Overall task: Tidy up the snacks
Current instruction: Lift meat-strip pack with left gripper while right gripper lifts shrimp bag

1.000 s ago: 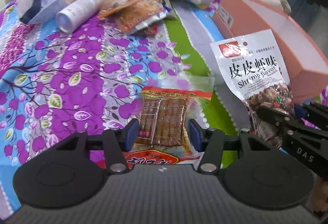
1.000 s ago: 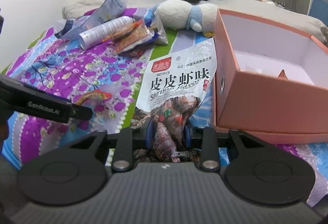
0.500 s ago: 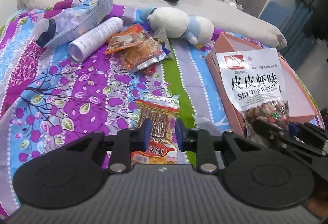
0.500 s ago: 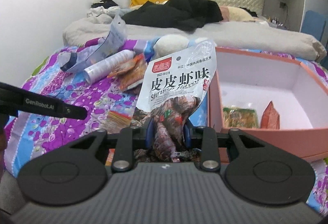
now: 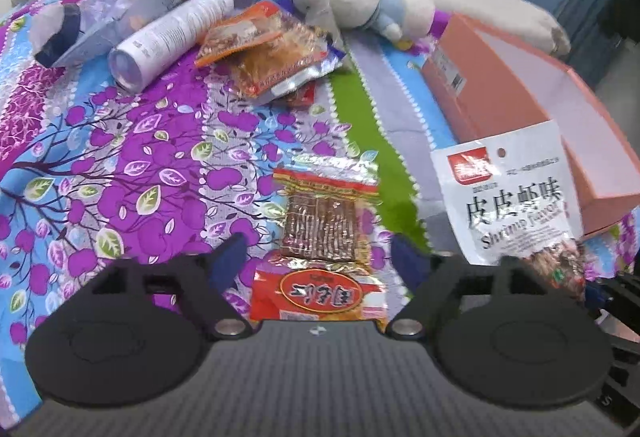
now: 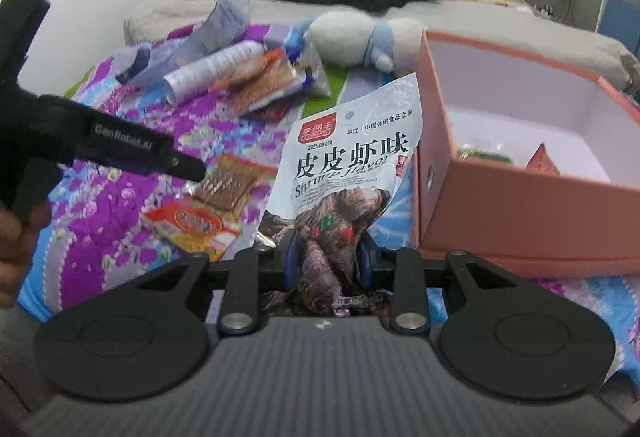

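Note:
A red and gold snack packet (image 5: 324, 229) lies flat on the flowered bedspread (image 5: 120, 165). My left gripper (image 5: 318, 251) straddles its near end, its jaws opening wide and the pads clear of the packet. My right gripper (image 6: 327, 253) is shut on the lower part of a white shrimp-flavour bag (image 6: 352, 157), which stands up from the jaws just left of the open pink box (image 6: 520, 213). The same bag (image 5: 512, 197) and box (image 5: 500, 89) appear at the right of the left wrist view. In the right wrist view the packet (image 6: 208, 205) lies under the left gripper's finger (image 6: 132, 153).
Further back lie a heap of orange snack packets (image 5: 272, 49), a white tube (image 5: 172, 33), a clear plastic bag (image 5: 120, 13) and a white and blue plush toy (image 5: 360, 1). Inside the box are a green packet (image 6: 484, 153) and a red one (image 6: 544, 161).
Half a second ago the left jaws had narrowed on the red packet with the view pulled back; now they stand wide and close over it. The right gripper keeps its hold on the bag.

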Demonstrator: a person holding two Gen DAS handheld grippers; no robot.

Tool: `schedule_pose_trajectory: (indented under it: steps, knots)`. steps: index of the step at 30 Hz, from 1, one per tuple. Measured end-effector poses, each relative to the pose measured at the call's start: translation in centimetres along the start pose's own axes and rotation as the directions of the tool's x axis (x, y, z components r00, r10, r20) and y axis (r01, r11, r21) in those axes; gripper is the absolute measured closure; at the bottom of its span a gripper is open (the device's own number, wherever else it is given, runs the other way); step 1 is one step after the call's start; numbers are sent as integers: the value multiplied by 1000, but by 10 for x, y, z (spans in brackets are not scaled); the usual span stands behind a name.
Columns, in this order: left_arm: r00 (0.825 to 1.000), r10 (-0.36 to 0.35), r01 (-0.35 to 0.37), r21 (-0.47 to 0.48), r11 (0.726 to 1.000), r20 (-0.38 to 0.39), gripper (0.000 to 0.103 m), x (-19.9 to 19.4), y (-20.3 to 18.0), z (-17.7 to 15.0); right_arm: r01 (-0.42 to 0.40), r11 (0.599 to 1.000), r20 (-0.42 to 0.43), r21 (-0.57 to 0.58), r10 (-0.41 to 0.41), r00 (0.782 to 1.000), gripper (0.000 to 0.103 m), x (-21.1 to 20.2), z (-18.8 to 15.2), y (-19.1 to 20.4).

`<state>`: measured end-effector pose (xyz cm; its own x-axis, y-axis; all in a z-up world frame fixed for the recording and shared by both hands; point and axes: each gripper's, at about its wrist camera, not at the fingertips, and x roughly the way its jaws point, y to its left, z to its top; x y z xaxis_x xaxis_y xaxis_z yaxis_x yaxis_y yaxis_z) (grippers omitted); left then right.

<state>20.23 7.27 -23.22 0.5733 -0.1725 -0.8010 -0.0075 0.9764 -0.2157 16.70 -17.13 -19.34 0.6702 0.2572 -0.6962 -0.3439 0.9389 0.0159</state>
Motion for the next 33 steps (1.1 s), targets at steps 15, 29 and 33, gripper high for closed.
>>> schedule_pose_trajectory:
  steps: [15,29,33]
  knots:
    - [990,115,-97,198,975,-80,0,81,-33,5,33,999,-35,32,-32,999,70,15,-15,-16]
    - [995,90,-84,125,989,-45,35,63,-14,5,8,999,-27,36,-8,1000,72,17,-12,-14]
    - [996,74,-69,102,992,-44,42,54,-10,5,-2,1000,-18,22,2,1000,74,14,-9,-9]
